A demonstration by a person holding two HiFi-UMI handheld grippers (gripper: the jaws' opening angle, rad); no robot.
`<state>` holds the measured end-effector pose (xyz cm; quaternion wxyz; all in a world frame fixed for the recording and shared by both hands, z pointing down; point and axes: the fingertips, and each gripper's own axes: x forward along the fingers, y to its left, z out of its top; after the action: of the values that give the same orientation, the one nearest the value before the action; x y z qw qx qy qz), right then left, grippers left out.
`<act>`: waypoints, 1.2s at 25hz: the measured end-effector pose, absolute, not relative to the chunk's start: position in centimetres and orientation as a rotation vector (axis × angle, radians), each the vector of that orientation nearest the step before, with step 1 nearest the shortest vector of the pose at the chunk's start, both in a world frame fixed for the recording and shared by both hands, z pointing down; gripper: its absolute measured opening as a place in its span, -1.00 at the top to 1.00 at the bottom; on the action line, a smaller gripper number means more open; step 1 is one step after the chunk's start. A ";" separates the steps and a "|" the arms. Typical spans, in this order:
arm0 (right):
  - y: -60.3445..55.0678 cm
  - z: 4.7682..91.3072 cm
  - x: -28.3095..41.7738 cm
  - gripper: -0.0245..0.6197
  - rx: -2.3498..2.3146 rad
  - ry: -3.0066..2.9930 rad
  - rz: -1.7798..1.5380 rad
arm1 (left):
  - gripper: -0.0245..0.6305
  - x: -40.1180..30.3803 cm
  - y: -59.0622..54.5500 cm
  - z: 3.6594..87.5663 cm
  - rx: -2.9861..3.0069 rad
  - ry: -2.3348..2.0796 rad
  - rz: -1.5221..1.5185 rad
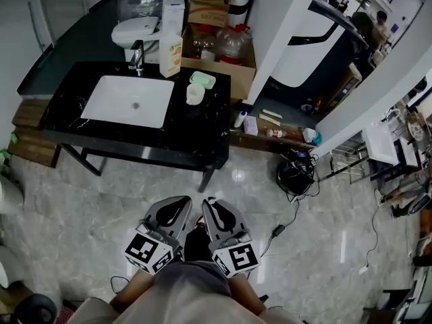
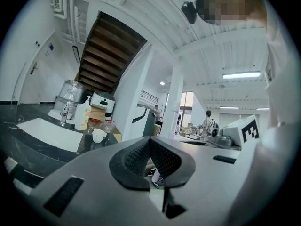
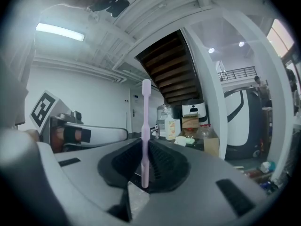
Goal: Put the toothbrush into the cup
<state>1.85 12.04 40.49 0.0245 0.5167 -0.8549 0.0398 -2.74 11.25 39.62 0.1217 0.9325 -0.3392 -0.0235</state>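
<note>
My right gripper [image 3: 145, 150] is shut on a pale pink toothbrush [image 3: 146, 126], which stands upright between the jaws with its head above them. In the head view both grippers hang close to the person's body over the marble floor, the left gripper [image 1: 181, 204] beside the right gripper [image 1: 210, 206]. The left gripper [image 2: 150, 145] is shut, its pads meeting with nothing between them. The white cup [image 1: 194, 94] stands on the black counter [image 1: 196, 130] to the right of the sink, well ahead of both grippers. It shows small in the left gripper view as the cup [image 2: 99, 135] and in the right gripper view as the cup [image 3: 180, 140].
A white sink [image 1: 128, 100] with a faucet [image 1: 137, 58] is set in the counter. A green soap dish [image 1: 202, 80] lies behind the cup and a soap bottle [image 1: 170, 54] stands nearby. A cardboard box [image 1: 219, 54] with bottles sits behind. A black device with cables [image 1: 294, 175] lies on the floor at right.
</note>
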 end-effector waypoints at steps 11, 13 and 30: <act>2.7 40.1 6.8 0.78 1.561 -2.684 0.155 | 0.90 2.7 2.0 39.2 2.730 -1.014 -0.036; 1.4 40.1 7.5 0.78 1.546 -2.696 0.161 | 0.90 3.6 0.5 39.2 2.728 -1.026 -0.029; -5.2 40.4 11.0 0.78 1.417 -2.834 0.222 | 0.90 7.5 -5.5 39.2 2.724 -1.176 0.084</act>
<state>10.96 -5.23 40.38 -0.0174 0.4462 -0.8921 0.0698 7.48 -5.50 39.21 0.0865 0.9143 -0.3948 0.0282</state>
